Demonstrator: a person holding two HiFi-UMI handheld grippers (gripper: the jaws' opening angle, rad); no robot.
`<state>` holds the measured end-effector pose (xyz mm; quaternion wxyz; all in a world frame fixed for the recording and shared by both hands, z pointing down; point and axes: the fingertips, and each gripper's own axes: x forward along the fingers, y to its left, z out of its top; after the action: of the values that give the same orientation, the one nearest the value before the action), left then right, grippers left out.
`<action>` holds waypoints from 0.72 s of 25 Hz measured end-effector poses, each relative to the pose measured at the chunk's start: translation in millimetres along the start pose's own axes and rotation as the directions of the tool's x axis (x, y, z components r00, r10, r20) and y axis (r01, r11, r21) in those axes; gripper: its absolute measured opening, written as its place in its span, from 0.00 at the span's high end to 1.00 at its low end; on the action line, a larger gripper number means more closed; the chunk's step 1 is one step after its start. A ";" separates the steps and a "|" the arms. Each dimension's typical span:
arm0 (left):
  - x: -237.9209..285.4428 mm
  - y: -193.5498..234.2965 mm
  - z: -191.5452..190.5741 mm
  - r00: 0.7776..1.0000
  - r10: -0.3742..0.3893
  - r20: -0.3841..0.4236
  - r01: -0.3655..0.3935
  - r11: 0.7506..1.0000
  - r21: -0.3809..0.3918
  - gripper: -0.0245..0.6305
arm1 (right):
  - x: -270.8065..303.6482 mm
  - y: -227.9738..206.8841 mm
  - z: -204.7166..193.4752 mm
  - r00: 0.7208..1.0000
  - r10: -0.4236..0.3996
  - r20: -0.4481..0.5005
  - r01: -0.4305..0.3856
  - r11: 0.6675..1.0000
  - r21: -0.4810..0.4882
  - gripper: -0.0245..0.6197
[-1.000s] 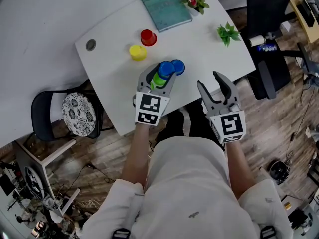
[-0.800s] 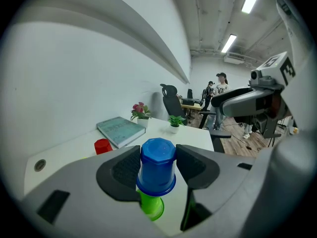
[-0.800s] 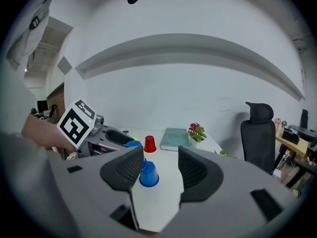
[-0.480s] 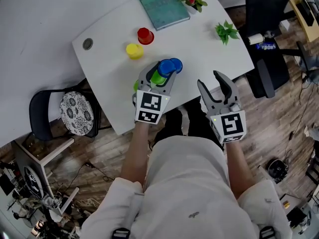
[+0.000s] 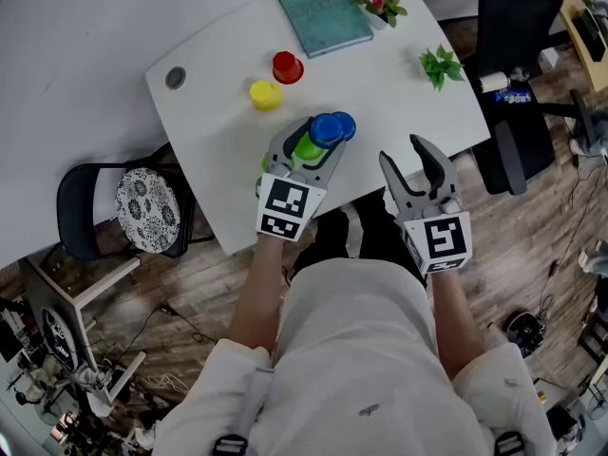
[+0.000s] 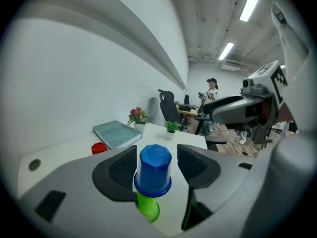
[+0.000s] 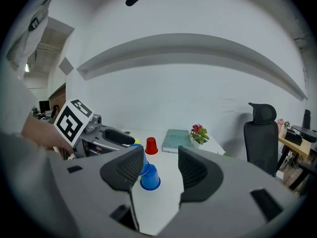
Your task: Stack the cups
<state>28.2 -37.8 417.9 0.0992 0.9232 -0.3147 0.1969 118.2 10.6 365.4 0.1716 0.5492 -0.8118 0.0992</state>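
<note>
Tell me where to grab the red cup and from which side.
Grip the red cup low on its tapered side wall, near the wide rim: it stands upside down on the table. Probably come from the person's right front, since the yellow cup stands close at its left front.

left gripper | fingers just opened wider | blue cup atop green cup stands between them

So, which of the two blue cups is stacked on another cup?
The left blue cup, seen from the head view: it sits upside down on the green cup. The other blue cup stands directly on the table.
</note>
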 end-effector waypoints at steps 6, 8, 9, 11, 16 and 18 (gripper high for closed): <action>-15.4 4.6 18.2 0.997 -0.010 0.071 0.011 1.000 -0.017 0.58 | 14.5 4.0 6.2 1.000 0.024 0.014 -0.024 1.000 -0.010 0.61; -21.6 11.3 21.5 0.997 0.007 0.082 -0.006 1.000 -0.022 0.58 | 19.3 8.2 10.9 0.999 0.037 0.019 -0.036 0.999 -0.018 0.61; -24.2 15.2 22.0 0.996 0.017 0.085 -0.015 1.000 -0.024 0.58 | 22.1 10.2 13.0 0.999 0.043 0.022 -0.042 0.999 -0.023 0.61; -28.8 23.6 22.0 0.995 0.036 0.090 -0.033 0.999 -0.032 0.58 | 28.3 13.0 16.2 0.998 0.055 0.027 -0.054 0.998 -0.038 0.61; -39.7 43.5 21.8 0.993 0.074 0.097 -0.069 0.996 -0.050 0.58 | 41.5 23.3 26.5 0.996 0.080 0.031 -0.078 0.995 -0.055 0.61; -42.4 52.1 21.6 0.991 0.086 0.098 -0.081 0.995 -0.053 0.58 | 47.0 26.5 29.9 0.996 0.087 0.031 -0.085 0.995 -0.060 0.61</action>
<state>-28.3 -62.3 383.4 0.0974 0.9153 -0.3624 0.1465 72.7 -30.2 356.8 0.1693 0.5100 -0.8402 0.0735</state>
